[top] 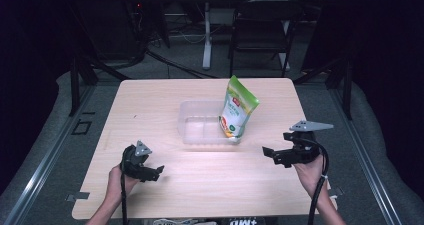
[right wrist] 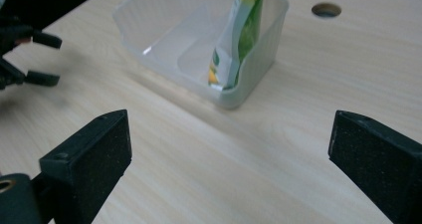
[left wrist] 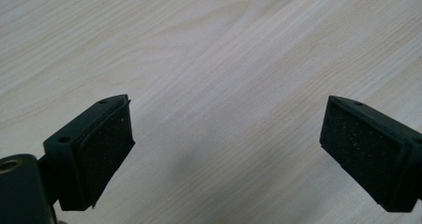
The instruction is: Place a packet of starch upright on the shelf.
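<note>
- Pale wooden table (top: pixel 165 185) up front, dark room with cables behind.
- Left gripper (top: pixel 156 172) sits low near the front edge, jaws spread, nothing between them.
- Right gripper (top: pixel 268 153) hovers opposite, jaws wide and empty.
- Beyond them, the green pouch (top: pixel 238 113) stands upright in the right end of the clear plastic bin (top: pixel 200 127), mid-table.
</note>
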`<state>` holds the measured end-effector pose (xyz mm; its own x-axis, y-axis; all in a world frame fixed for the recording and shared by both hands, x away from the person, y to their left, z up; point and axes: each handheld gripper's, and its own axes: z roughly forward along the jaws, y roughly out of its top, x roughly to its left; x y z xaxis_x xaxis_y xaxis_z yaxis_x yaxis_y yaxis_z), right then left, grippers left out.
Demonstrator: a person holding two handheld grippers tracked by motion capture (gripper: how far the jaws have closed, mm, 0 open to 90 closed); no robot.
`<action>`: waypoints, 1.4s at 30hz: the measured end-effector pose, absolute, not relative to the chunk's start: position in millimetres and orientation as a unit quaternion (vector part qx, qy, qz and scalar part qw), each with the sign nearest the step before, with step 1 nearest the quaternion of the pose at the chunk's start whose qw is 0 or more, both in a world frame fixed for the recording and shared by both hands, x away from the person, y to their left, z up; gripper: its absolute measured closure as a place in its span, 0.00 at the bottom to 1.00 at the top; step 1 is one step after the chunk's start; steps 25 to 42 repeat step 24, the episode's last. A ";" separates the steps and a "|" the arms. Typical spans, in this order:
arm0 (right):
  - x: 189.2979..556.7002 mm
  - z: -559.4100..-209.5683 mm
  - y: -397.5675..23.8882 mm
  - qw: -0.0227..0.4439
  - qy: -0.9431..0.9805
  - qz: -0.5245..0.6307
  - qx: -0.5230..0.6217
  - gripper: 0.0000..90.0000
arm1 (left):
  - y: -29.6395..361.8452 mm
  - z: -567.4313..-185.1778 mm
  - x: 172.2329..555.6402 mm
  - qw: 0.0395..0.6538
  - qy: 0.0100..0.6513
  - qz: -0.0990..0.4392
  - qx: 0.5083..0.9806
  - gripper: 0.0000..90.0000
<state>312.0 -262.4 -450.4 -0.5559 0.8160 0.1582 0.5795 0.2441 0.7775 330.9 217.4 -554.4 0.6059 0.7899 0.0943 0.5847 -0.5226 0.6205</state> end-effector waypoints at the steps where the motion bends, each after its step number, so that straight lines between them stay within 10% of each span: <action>1: 312.0 -450.4 -262.4 0.141 0.776 0.419 0.450 0.03 | 217.6 -554.3 331.1 0.275 0.403 0.183 0.854 0.07; 19: 289.6 -529.4 -271.7 0.124 0.806 0.350 0.460 0.00 | 217.3 -555.3 332.0 0.273 0.402 0.184 0.854 0.07; 42: 287.6 -531.6 -276.1 0.109 0.804 0.360 0.460 0.00 | 216.9 -555.3 332.3 0.273 0.402 0.188 0.854 0.07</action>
